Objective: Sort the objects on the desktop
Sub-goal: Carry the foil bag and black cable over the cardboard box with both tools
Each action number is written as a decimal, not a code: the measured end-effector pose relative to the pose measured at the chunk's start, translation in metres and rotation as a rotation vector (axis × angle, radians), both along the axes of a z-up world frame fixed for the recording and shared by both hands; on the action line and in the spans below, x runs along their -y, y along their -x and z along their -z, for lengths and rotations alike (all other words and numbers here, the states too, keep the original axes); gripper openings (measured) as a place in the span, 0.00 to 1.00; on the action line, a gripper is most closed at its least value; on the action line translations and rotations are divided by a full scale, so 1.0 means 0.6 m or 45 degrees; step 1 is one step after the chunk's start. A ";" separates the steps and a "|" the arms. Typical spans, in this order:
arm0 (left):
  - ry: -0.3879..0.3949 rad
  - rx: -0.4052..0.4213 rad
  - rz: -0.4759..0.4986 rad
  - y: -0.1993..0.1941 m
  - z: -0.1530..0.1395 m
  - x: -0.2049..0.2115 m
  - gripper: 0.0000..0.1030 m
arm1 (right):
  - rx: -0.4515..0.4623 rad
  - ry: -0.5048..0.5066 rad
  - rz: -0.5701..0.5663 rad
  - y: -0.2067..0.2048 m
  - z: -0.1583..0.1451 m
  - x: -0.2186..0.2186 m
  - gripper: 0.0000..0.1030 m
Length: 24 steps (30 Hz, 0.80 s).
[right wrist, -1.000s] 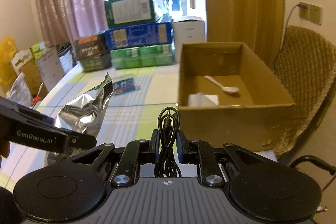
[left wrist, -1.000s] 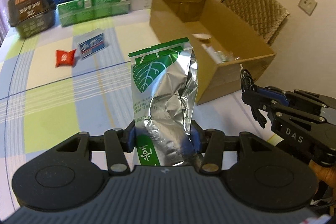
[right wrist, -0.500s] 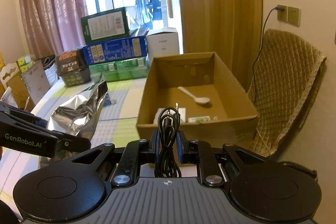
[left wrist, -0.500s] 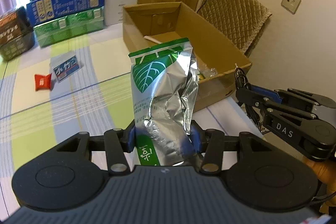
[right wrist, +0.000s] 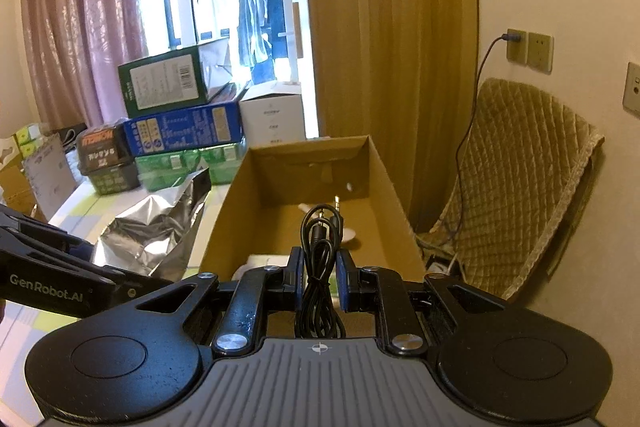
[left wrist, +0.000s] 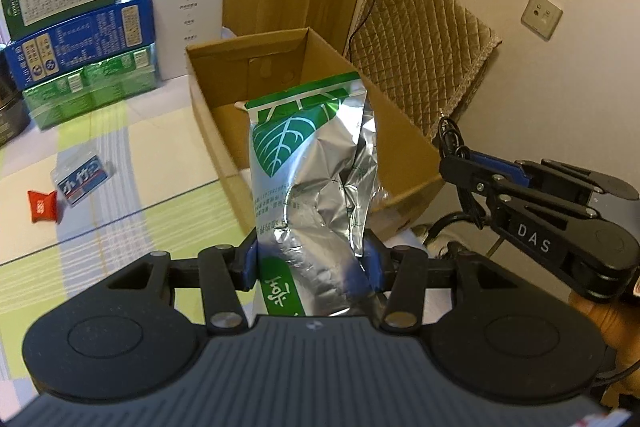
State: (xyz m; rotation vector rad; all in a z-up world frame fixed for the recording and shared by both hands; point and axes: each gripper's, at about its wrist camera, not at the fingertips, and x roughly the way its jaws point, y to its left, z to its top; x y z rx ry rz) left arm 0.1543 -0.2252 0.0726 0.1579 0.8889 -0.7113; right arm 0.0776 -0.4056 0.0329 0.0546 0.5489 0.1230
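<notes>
Here, each item is keyed to what your two wrist cameras show.

1. Your left gripper (left wrist: pixel 310 263) pinches the lower part of a foil pouch (left wrist: pixel 310 163), its jaws pressed against the pouch's two sides. The pouch stands upright, silver with a green leaf print and a green band at top and bottom.
2. Your right gripper (right wrist: pixel 319 277) clamps a coiled black audio cable (right wrist: pixel 320 267) between its jaws. The coil stands up between the fingers, and its two plug tips rise above the loop.
3. The open cardboard box (left wrist: pixel 404 131) sits on the table directly ahead of both grippers. In the left wrist view the pouch's top overlaps the box opening; in the right wrist view the cable is framed against the box interior (right wrist: pixel 280 215).
4. Inside the box, a white spoon (right wrist: pixel 348 233) lies on the floor, partly hidden behind the cable. Something white shows at the near left corner, too hidden to identify.
5. On the checked tablecloth (left wrist: pixel 120 219), well left of the box, lie a small red sachet (left wrist: pixel 42 207) and, just beside it, a blue-and-white packet (left wrist: pixel 82 179).
6. Stacked cartons (left wrist: pixel 80 31) stand at the far table edge, left of the box: green on top, blue beneath, green packs at the bottom, with a white box (left wrist: pixel 188 23) beside them.
7. A quilted chair back (right wrist: pixel 516 195) stands right of the box, against the wall.
</notes>
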 end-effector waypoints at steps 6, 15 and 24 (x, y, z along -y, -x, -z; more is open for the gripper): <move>0.019 -0.016 -0.007 -0.031 -0.001 0.033 0.43 | -0.006 -0.004 0.002 -0.041 -0.003 0.018 0.13; 0.044 -0.024 -0.024 -0.072 0.000 0.061 0.43 | -0.008 0.004 0.008 -0.096 -0.002 0.031 0.13; 0.059 -0.044 -0.035 -0.103 0.008 0.073 0.43 | -0.017 0.005 0.009 -0.131 0.004 0.039 0.13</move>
